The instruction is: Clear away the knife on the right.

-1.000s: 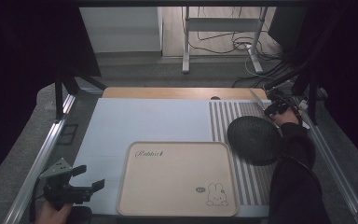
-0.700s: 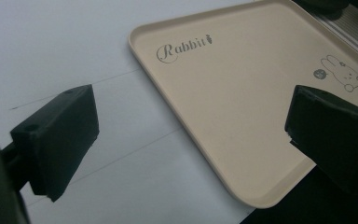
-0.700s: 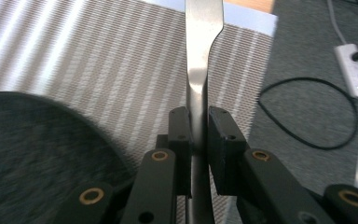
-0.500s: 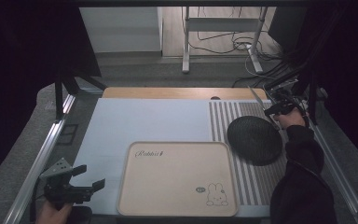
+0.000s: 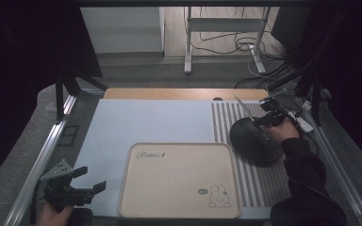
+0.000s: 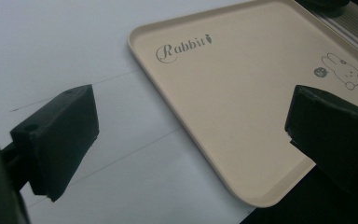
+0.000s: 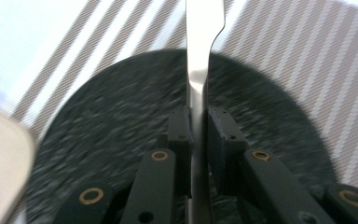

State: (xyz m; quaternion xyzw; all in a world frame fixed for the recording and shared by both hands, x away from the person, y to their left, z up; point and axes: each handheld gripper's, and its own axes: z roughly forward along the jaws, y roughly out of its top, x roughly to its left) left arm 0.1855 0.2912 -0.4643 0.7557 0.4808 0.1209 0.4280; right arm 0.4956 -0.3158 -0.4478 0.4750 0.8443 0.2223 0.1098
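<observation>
The right gripper (image 7: pixel 196 126) clamps what looks like a knife (image 7: pixel 200 56) over a dark plate (image 7: pixel 121 121); the left gripper (image 6: pixel 191 135) gapes, a beige tray (image 6: pixel 242 93) at two o'clock on the pale table (image 5: pixel 160 122).

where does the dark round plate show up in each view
High view: the dark round speckled plate lies at right of centre on the striped mat, under the right gripper.
Left gripper view: a dark edge at the top right corner may be it; I cannot tell.
Right gripper view: the plate spreads across the middle, behind the silver knife clamped upright.
Shared landmark: the beige rabbit tray beside the plate.
</observation>
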